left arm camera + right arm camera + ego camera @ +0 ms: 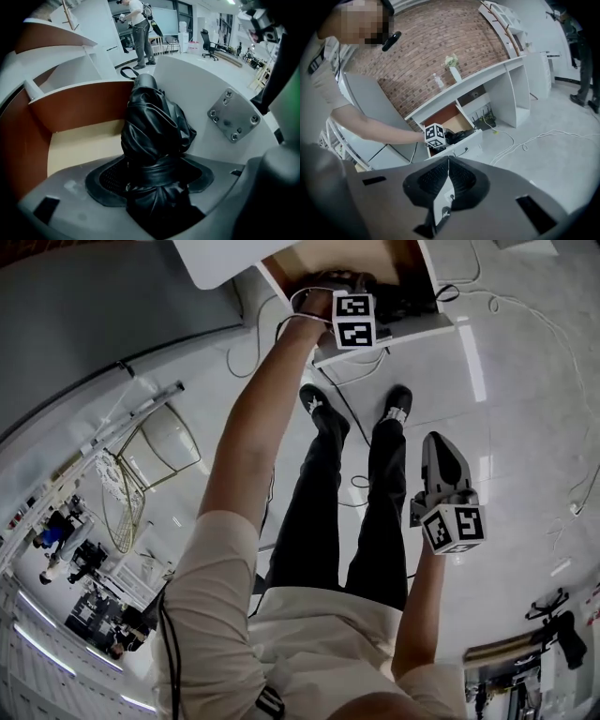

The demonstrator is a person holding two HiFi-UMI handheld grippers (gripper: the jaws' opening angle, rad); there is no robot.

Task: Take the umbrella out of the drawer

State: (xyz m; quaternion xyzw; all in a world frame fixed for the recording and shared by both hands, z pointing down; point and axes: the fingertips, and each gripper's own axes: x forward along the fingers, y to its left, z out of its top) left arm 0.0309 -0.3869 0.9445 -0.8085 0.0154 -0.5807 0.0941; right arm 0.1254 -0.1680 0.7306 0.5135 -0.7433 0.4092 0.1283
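1. Two spread jaws of the left hand-held gripper (152,179) flank, without gripping, the folded black fabric umbrella (152,126) inside the open brown-walled drawer (70,110).
2. The right hand-held gripper (447,176) is clenched, empty.

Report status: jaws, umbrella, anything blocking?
Left gripper jaws open, umbrella between them, lying in the drawer. Right gripper shut, empty, well clear of the drawer. Nothing seen blocking the lift.

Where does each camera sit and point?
Head view: head-mounted, looking down at the drawer; left arm, legs, left tool, right tool show.
Left gripper view: on the left tool, looking down at the umbrella between its jaws.
Right gripper view: on the right tool, facing the desk; left arm shows.
All three share the drawer.
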